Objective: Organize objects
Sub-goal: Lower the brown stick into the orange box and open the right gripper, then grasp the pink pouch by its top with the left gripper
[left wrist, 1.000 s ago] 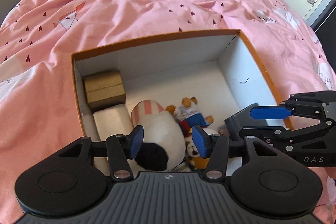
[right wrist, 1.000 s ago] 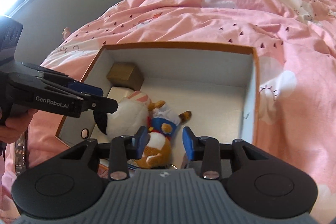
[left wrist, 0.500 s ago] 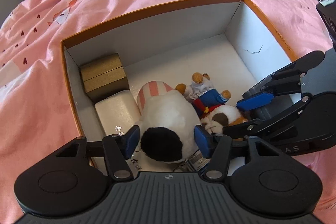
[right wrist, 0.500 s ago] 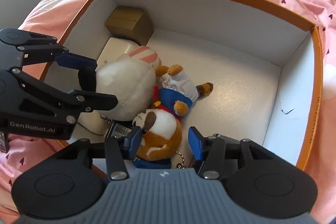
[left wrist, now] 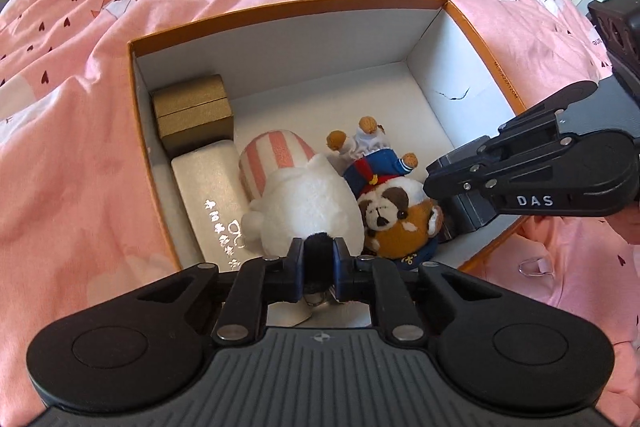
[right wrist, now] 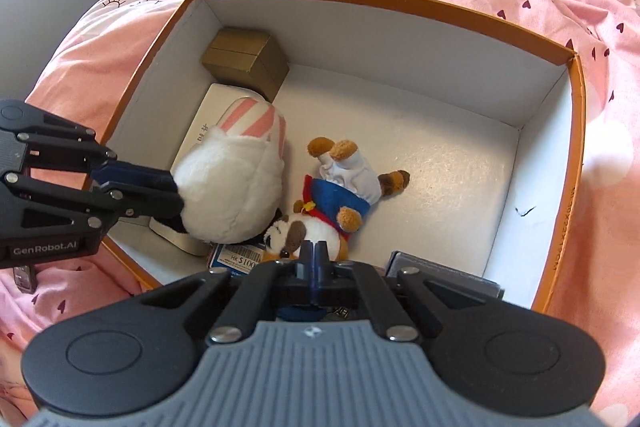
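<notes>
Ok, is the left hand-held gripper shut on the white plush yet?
Yes. The left hand-held gripper is shut on the white plush, its blue fingers pinching the plush's black tip, inside the orange box.

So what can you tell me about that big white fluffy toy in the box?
The white plush toy looks soft and furry, with a pink-and-white striped part at its far end and a black tuft at its near end. It lies on its side in the orange-rimmed box, partly over a white case, against the brown dog plush. The left gripper is shut on the black tuft.
</notes>
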